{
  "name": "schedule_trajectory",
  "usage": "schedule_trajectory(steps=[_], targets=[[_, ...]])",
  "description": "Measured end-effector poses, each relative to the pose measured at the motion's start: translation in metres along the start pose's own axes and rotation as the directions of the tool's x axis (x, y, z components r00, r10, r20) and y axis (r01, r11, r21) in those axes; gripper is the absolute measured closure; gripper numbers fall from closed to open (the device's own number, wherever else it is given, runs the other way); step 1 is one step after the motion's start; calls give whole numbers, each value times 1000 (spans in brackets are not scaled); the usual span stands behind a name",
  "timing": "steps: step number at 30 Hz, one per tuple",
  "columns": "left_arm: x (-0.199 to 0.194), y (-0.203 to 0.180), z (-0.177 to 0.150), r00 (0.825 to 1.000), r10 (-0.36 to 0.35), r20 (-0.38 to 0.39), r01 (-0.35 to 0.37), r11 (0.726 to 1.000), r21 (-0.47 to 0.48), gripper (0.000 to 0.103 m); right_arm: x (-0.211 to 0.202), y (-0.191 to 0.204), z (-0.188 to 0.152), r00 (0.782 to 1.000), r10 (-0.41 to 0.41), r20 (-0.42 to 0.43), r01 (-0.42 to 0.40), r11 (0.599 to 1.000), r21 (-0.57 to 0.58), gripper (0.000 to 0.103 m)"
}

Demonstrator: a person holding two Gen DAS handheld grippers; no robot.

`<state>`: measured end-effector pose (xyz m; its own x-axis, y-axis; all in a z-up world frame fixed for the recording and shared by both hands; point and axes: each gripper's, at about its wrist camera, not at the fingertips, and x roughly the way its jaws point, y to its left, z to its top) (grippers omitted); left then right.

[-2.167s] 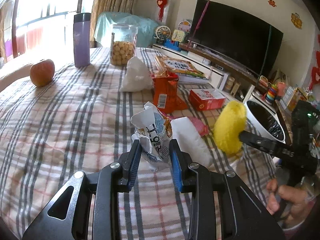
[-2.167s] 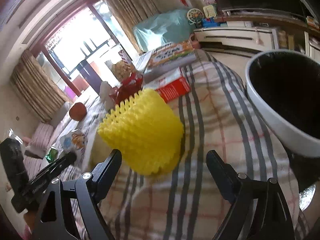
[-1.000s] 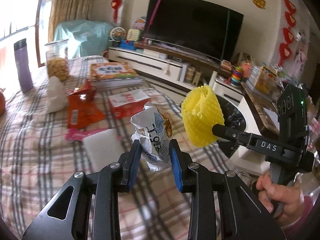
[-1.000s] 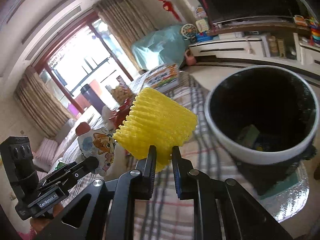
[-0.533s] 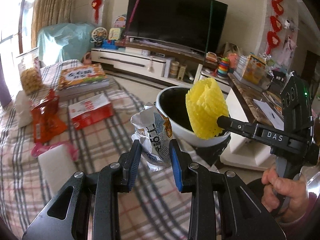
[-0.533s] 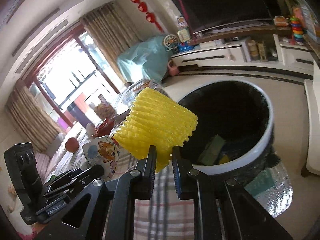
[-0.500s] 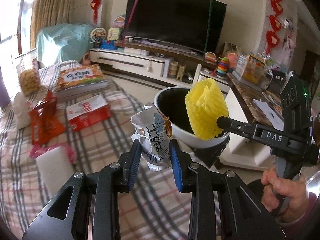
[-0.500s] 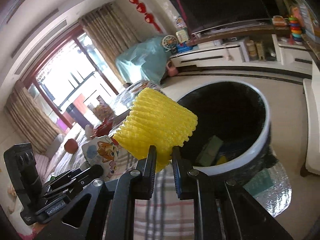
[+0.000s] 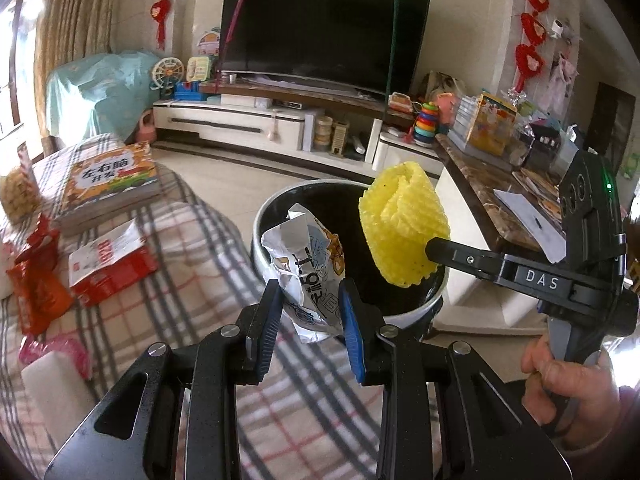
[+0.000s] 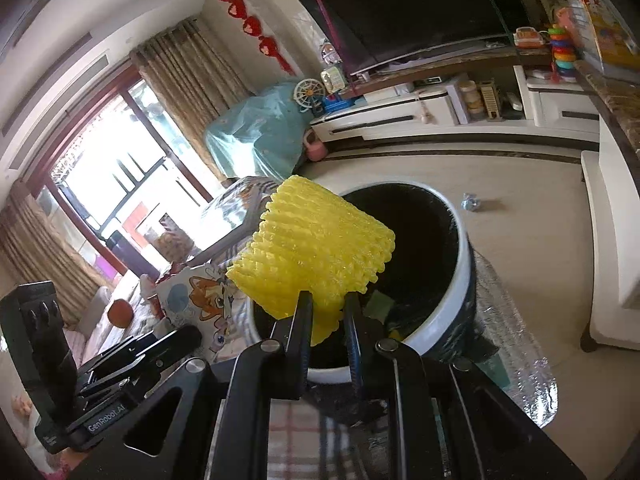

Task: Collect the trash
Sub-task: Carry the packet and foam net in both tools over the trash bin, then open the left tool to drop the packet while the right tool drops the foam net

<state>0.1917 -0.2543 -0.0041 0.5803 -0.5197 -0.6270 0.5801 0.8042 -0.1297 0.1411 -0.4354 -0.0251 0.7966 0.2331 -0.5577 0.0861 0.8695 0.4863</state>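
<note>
Bin (image 9: 408,312) stage: left gripper (image 9: 308,312) clamps wrapper (image 9: 308,264), right gripper (image 10: 326,316) clamps foam net (image 10: 316,256), both above bin; release pending, table (image 9: 168,280) litter remains.

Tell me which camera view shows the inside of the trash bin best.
The right wrist view. It looks down into the trash bin, so the dark lining and some trash at the bottom show past the yellow foam net. In the left wrist view, the bin is mostly blocked by the snack wrapper and the net.

Trash bin (image 9: 262,216) interior mostly behind snack wrapper (image 9: 308,264) and yellow foam net (image 9: 402,228); contents indistinct.
</note>
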Motion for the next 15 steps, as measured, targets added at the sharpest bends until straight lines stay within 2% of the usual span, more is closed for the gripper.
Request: schedule_trajectory(steps=[15], targets=[[32, -9, 14, 999, -10, -35, 11, 1000, 9, 75, 10, -14, 12, 999, -36, -27, 37, 999, 23, 87]])
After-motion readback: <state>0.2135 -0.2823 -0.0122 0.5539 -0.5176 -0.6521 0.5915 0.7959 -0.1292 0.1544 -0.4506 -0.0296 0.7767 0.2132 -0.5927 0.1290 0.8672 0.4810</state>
